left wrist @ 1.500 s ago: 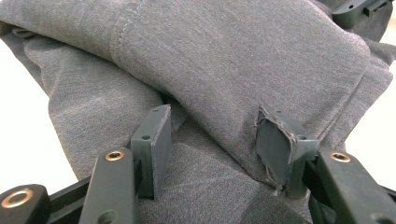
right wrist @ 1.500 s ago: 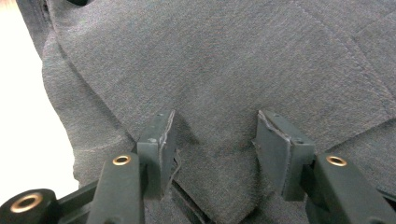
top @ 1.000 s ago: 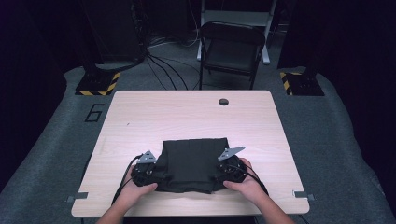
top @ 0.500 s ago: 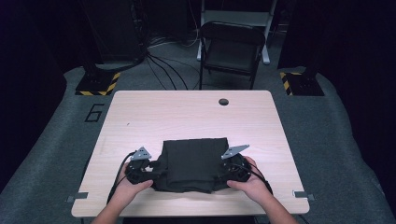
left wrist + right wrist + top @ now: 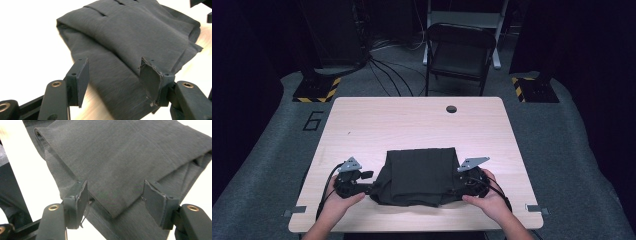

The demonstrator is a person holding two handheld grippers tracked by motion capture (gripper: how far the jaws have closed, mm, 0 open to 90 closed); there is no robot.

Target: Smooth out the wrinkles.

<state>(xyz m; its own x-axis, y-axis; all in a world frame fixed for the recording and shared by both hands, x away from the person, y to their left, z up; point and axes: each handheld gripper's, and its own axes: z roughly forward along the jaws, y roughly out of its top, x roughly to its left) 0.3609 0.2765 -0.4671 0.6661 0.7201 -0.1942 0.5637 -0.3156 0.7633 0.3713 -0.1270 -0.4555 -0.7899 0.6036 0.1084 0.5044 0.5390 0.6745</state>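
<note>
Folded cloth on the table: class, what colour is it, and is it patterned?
The folded cloth is plain dark grey, no pattern; the right gripper view shows it best.

High view: fixed above the near side of the table (image 5: 412,120), facing forward and down, far off. Left tool (image 5: 113,75) view: camera rides behind the jaws, looking along them, very close to the folded dark cloth (image 5: 140,32). Right tool (image 5: 115,200) view: same arrangement, from the opposite side. All three views share the cloth.

Folding chair (image 5: 460,50) beyond wooden table (image 5: 412,125)
</note>
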